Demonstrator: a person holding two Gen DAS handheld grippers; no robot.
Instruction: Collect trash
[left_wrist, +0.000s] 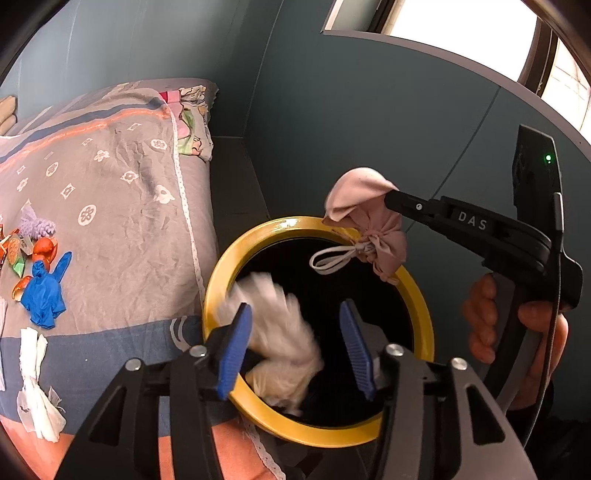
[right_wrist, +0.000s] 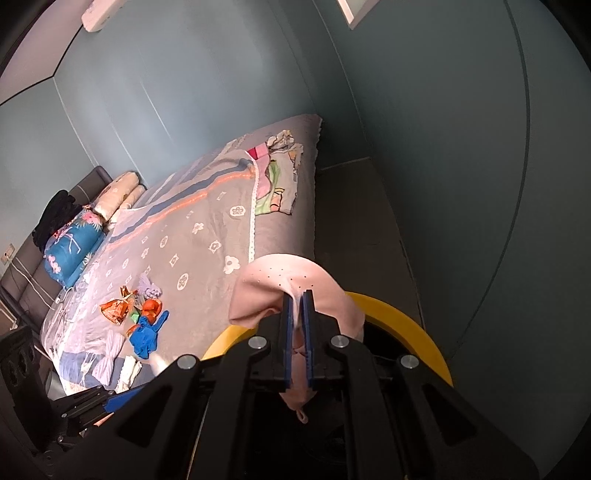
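Pretty clearly a bedroom in someone's home: a big bed fills most of the room, covered in a grey flower-print bedspread, with rolled bolster pillows and a folded blue floral quilt stacked at the padded headboard. Plain blue-green walls all around, a window letting daylight in, and a yellow-rimmed bin parked on the floor right beside the bed.
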